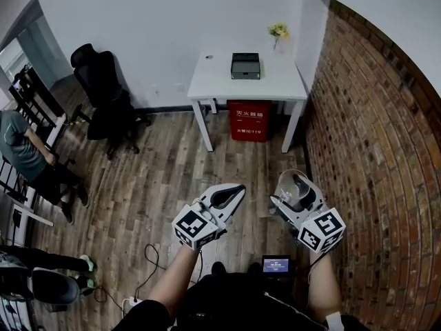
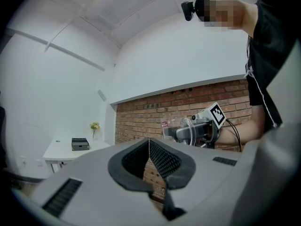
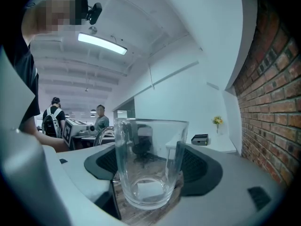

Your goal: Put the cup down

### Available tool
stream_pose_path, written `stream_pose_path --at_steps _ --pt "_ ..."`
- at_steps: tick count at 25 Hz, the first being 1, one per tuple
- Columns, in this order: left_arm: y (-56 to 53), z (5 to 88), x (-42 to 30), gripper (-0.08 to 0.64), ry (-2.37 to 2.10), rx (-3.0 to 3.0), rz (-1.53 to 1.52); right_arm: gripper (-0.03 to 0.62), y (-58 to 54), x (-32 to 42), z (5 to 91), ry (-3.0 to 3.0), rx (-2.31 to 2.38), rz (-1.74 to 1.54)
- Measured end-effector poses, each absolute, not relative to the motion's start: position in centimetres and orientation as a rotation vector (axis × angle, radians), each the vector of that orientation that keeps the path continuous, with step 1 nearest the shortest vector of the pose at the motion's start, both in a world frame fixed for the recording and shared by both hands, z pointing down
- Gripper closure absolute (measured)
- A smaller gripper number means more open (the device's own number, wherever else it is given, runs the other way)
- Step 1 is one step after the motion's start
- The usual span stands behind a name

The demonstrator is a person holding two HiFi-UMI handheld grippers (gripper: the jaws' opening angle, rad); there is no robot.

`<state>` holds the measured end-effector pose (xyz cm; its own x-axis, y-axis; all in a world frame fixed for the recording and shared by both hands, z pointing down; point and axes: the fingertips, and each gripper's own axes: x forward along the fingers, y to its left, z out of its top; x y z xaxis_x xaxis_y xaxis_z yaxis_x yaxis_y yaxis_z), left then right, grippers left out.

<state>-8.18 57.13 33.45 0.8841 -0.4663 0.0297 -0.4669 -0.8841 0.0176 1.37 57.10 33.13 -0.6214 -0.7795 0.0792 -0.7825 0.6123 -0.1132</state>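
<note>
Wooden floor (image 1: 158,178): brown planks fill the middle of the head view; both grippers hang above them.
Brick wall (image 1: 372,136): red-brown, along the right side, close to the right gripper.
White wall (image 1: 151,33): behind the table, and it meets the brick at a corner.
White table (image 1: 213,74): stands against the white wall, well apart from both grippers.
Black chair (image 1: 103,95): an office chair, left of the table.
Seated person (image 1: 27,154): at the far left edge, in a grey-green top.
Red box (image 1: 249,121): on the floor under the table, between its legs.
Left gripper (image 1: 238,190): held over the floor beside the right one. In the left gripper view its ribbed pads (image 2: 162,161) meet at the tips with nothing between them.
Right gripper (image 1: 293,193): its jaws press on opposite sides of the cup, and its marker cube faces the head camera.
Cup (image 3: 149,164): clear glass with a handle on its left in the right gripper view. It sits upright between the dark pads, is empty, and is held in the air over the floor, resting on no surface. The head view shows it near the brick wall, and the left gripper view shows it in front of the bricks.
Black box (image 1: 245,65): on the tabletop, toward the back.
Flowers (image 1: 278,32): yellow, in a small vase at the table's back right corner.
</note>
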Motion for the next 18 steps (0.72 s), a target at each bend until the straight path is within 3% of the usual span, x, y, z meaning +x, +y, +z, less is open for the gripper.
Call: stream_pose_path --at_steps 18 --pt "54.9 33.5 -3.5 0.558 -0.864 3.002 0.004 0.216 55.1 5.9 33.4 -2.838 1.296 0.196"
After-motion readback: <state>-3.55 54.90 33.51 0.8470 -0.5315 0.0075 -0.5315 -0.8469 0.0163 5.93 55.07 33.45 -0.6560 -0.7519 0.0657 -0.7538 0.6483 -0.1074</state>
